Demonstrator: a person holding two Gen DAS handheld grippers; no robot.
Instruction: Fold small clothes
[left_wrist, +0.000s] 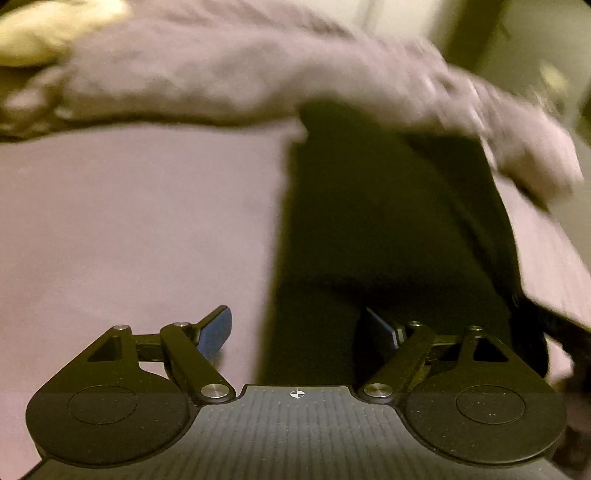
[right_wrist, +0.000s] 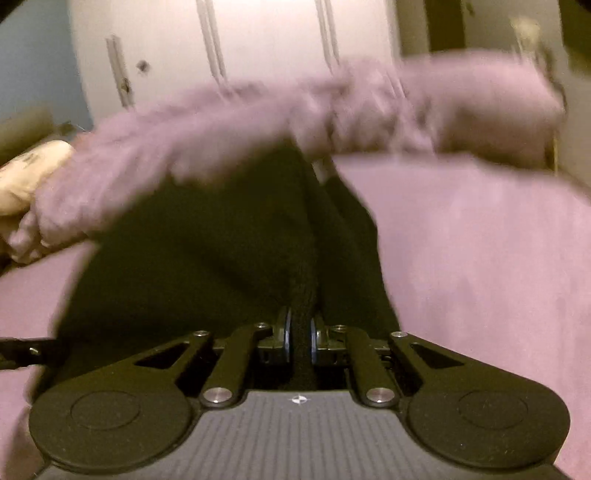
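Pinching dark garment (right_wrist: 221, 236), right claw (right_wrist: 300, 341) tilted down

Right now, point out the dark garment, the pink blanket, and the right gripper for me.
dark garment (right_wrist: 207, 251): right wrist view, on its flat spread cloth.
pink blanket (left_wrist: 192, 70): left wrist view, on the bunched fuzzy ridge.
right gripper (right_wrist: 301, 341): right wrist view, midway between its fingertips, shut on a fold of the dark garment.

Left gripper spread, right gripper clamped

The left gripper (left_wrist: 295, 332) angles downward, jaws wide apart with nothing pinched between the blue pads (left_wrist: 214, 334). The right gripper (right_wrist: 300, 338) angles downward too, jaws pressed on a ridge of dark garment (right_wrist: 221, 240).
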